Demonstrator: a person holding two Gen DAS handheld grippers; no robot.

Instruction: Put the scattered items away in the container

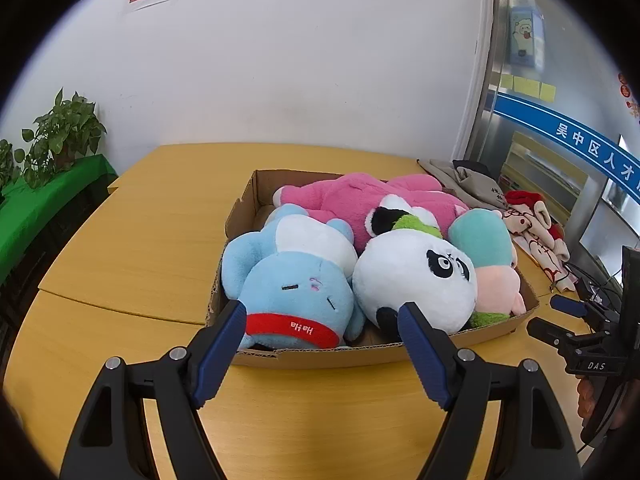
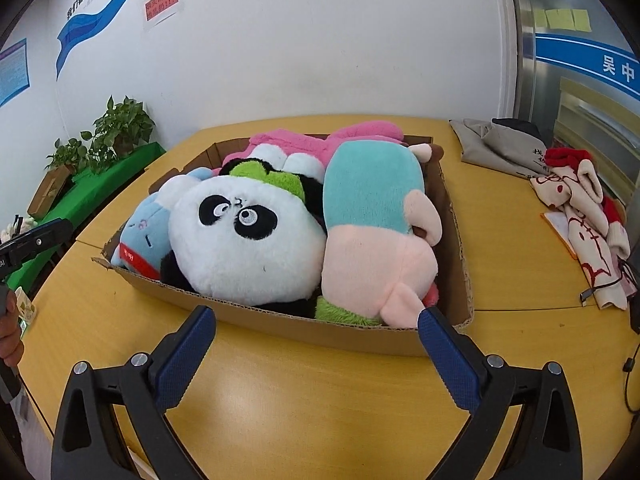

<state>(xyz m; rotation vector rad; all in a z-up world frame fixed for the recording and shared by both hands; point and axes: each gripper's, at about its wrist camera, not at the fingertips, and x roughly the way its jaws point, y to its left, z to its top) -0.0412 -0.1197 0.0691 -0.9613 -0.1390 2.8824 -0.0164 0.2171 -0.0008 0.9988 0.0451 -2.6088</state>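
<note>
Left tool [image 1: 322,314]: we hold it with the fingers spread wide and nothing between them, low over the table, just before the near wall of the box.
Right tool [image 2: 316,318]: also wide apart and empty, facing the same near wall from the other side.
Cardboard box [image 1: 256,354]: a shallow tray on the wooden table [image 1: 120,248], full to the rim.
Blue plush [image 1: 292,280]: it lies in the near left corner of the box, with a red band across the chin.
Panda plush [image 2: 244,240]: beside the blue one, its head rises above the box wall.
Teal and pink plush [image 2: 372,232]: on the right side of the box, pressed against the panda.
Pink plush [image 1: 360,196]: at the back of the box, partly under the others.
Progress: we judge the tidying nearly or fully done, since we see no plush toy outside the box.
What is left: a grey cloth [image 2: 496,144] and a red and cream patterned fabric [image 2: 580,200] lie on the table at the right, well apart from the box; we cannot tell if they belong to the task.
</note>
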